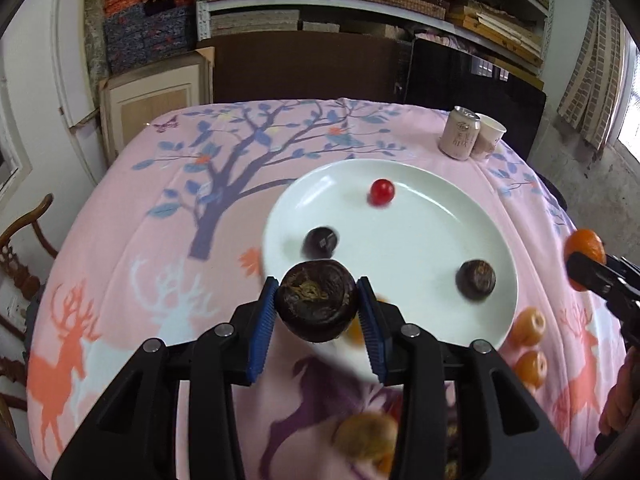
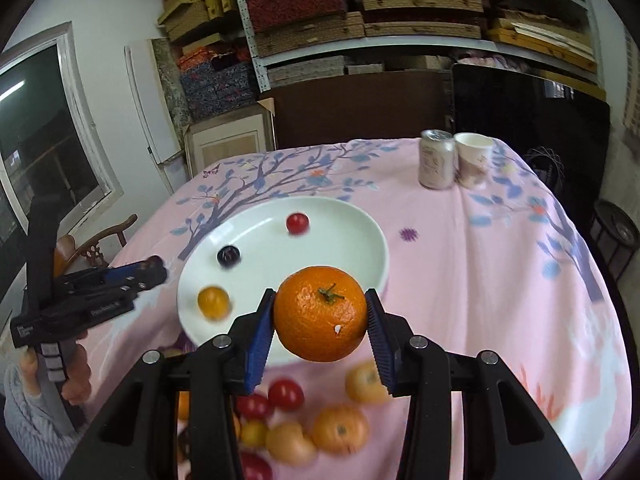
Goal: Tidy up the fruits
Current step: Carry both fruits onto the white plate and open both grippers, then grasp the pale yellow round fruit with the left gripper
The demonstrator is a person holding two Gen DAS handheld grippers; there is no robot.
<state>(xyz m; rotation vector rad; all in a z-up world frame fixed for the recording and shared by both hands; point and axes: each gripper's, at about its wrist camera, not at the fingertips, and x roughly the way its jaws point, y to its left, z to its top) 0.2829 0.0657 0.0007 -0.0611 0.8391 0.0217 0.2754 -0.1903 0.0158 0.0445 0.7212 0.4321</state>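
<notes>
My left gripper is shut on a dark brown water chestnut, held above the near rim of a white plate. On the plate lie a red cherry tomato and two more dark chestnuts. My right gripper is shut on a mandarin orange, held above the plate's near right rim. The right wrist view shows the red tomato, a dark fruit and a small yellow fruit on the plate.
Loose oranges, red tomatoes and yellow fruits lie on the pink tablecloth in front of the plate. A drink can and a paper cup stand at the far right corner. Shelves and a chair stand behind the table.
</notes>
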